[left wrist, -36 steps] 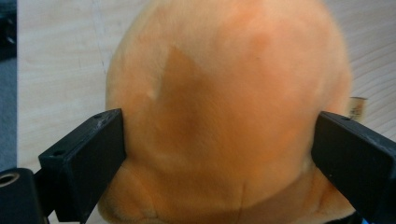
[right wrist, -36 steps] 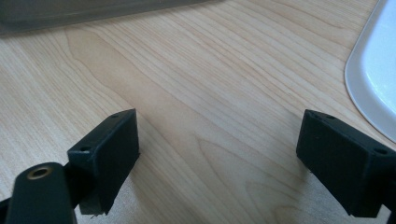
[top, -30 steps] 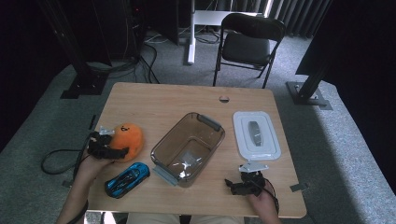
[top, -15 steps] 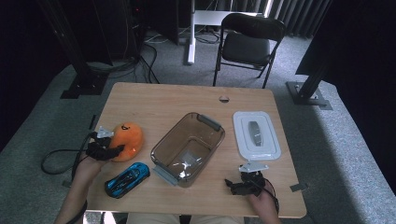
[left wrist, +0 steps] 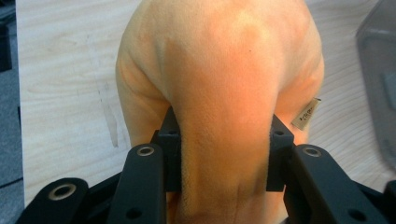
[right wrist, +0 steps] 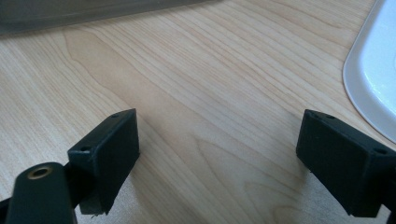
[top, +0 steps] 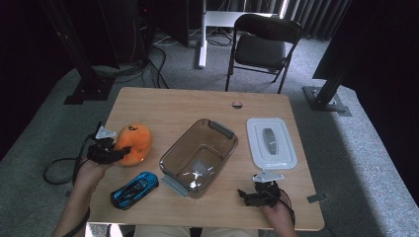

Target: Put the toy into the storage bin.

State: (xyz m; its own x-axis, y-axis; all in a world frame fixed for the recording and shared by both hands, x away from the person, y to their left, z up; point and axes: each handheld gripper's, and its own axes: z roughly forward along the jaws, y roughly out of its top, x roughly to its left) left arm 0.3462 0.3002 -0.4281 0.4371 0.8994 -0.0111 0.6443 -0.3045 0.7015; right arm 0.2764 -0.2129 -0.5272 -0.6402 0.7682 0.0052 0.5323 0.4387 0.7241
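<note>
At the left edge of the pale wooden table (top: 197, 106), the soft round orange plush toy (top: 133, 143) could slip from the left gripper (top: 118, 154), jaws pinched into its yielding fabric, while the right gripper (top: 248, 196) rests jaws apart.

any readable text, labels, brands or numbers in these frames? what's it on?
Nothing legible.
Sewn tag on the orange plush toy: carries small print, too blurred to read.
Dark mark on top of the plush in the high view: too small to tell whether it is text.
Blue toy car, clear container, white lid: no lettering visible.
</note>
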